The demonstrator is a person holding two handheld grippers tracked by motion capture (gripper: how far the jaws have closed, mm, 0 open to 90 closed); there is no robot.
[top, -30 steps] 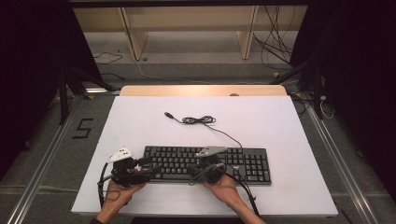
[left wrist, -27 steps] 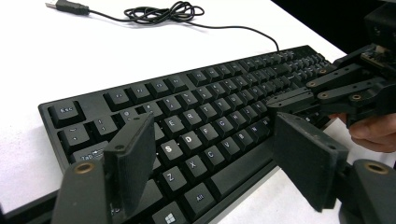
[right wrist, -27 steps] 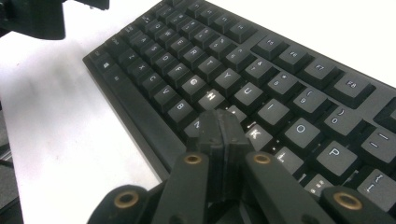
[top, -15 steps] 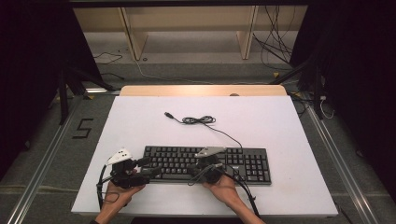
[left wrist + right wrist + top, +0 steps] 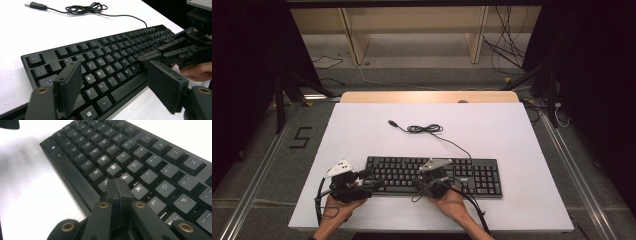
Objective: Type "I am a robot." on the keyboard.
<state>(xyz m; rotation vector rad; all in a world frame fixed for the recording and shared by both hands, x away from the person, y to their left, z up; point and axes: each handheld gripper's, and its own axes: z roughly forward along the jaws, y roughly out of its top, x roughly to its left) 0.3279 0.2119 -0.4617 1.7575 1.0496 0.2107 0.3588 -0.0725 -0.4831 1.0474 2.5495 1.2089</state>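
Black keyboard [image 5: 434,176] lies flat near the front edge of the white bench [image 5: 512,135], long side across, its cable [image 5: 447,140] running off the back edge into a loose coil that ends in a free USB plug [image 5: 392,123].

Handling estimate: rigid plastic slab, light to moderate in weight, wide enough to sag or swing if lifted from one end. Keycaps are loose-sprung and could pop off under side load; the frame edges look like the safer hold. The trailing cable may drag.

Right tool [image 5: 118,192]: jaws pressed together with nothing between them, tip resting on or just above the keys around N, J and M; contact not certain. Reads as a key-pressing posture.

Left tool [image 5: 113,86]: jaws wide apart, hovering over the keyboard's left end and bottom letter row, holding nothing.
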